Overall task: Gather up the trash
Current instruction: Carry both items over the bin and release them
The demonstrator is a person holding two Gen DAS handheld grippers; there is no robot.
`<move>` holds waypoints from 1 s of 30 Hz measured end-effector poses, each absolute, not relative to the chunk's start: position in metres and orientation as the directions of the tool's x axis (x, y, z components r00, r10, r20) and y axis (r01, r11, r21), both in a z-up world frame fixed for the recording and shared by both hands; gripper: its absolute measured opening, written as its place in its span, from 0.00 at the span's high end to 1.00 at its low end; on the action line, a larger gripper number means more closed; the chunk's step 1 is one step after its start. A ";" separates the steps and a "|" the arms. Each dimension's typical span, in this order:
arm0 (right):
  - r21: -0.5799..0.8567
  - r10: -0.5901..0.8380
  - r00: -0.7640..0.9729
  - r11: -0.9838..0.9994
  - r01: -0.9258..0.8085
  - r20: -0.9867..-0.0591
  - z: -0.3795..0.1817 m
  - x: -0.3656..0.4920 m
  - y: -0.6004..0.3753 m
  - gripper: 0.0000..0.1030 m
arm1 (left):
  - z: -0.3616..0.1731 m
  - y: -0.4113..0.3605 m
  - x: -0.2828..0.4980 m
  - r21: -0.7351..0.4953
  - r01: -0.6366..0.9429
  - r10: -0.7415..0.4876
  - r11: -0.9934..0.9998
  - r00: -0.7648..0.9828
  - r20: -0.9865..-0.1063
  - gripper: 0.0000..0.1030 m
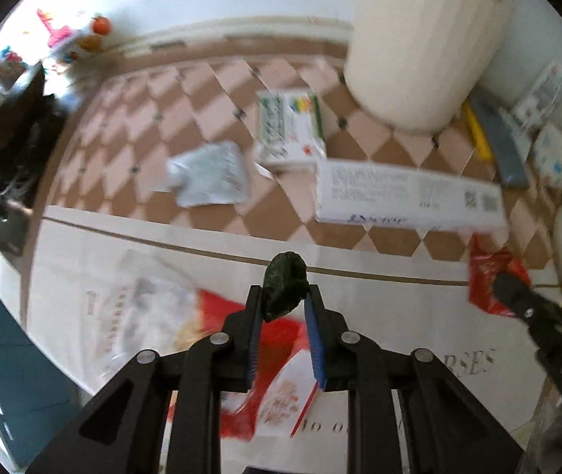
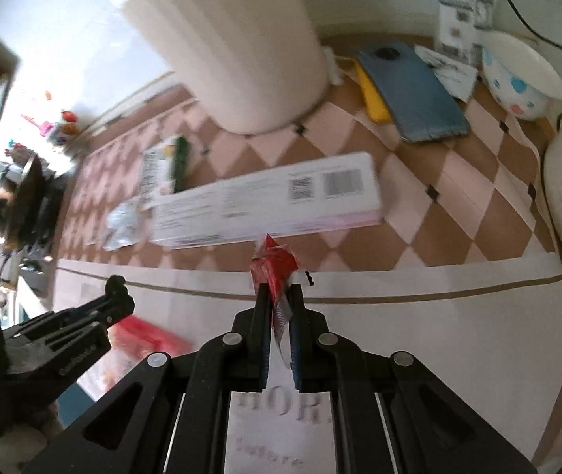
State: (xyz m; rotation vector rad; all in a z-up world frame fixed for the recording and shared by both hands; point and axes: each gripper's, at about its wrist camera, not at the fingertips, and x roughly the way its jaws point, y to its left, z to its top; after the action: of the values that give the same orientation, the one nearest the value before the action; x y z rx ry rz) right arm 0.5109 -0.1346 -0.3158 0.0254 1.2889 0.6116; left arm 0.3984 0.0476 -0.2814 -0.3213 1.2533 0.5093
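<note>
While the left gripper [image 1: 284, 300] clamps a dark leaf [image 1: 284, 290] and the right gripper [image 2: 279, 296] clamps a red wrapper [image 2: 273, 272], the white bin [image 2: 233, 51] stands ahead beyond the long box [image 2: 265, 207], nearer the right.

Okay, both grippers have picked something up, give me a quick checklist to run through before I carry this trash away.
1. Left gripper shut on the dark green wad: ok.
2. Right gripper shut on the red wrapper: ok.
3. Both pieces lifted off the table: cannot tell.
4. Grippers apart from each other: ok.
5. Trash left on the table: not ok, the long white box, the green-and-white carton and the crumpled white packet remain.
6. Bin in view: cannot tell; the white ribbed cylinder is unclear.
</note>
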 end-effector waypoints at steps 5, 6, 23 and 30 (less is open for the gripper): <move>0.390 0.508 0.153 0.792 -0.470 -0.847 -0.276 0.470 -0.118 0.92 | -0.239 0.060 0.326 0.007 -0.589 0.235 0.808 0.310 -0.921 0.83; 0.398 0.522 0.151 0.779 -0.484 -0.839 -0.269 0.459 -0.114 0.92 | -0.232 0.063 0.306 0.001 -0.607 0.246 0.795 0.322 -0.914 0.83; 0.428 0.509 -0.101 0.581 -0.692 -0.855 -0.300 0.166 -0.035 0.92 | -0.358 0.124 -0.003 -0.104 -0.853 0.100 0.512 0.180 -0.979 0.83; 0.374 0.326 -0.222 0.542 -0.753 -0.919 -0.444 0.086 0.005 0.92 | -0.515 0.143 -0.053 -0.127 -0.917 -0.044 0.378 0.119 -0.992 0.83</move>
State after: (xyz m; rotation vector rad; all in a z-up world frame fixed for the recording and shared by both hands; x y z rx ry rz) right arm 0.0861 0.0046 -0.4438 -0.3864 1.4833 1.0393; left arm -0.0535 0.1433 -0.5152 -0.9898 1.2916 0.8217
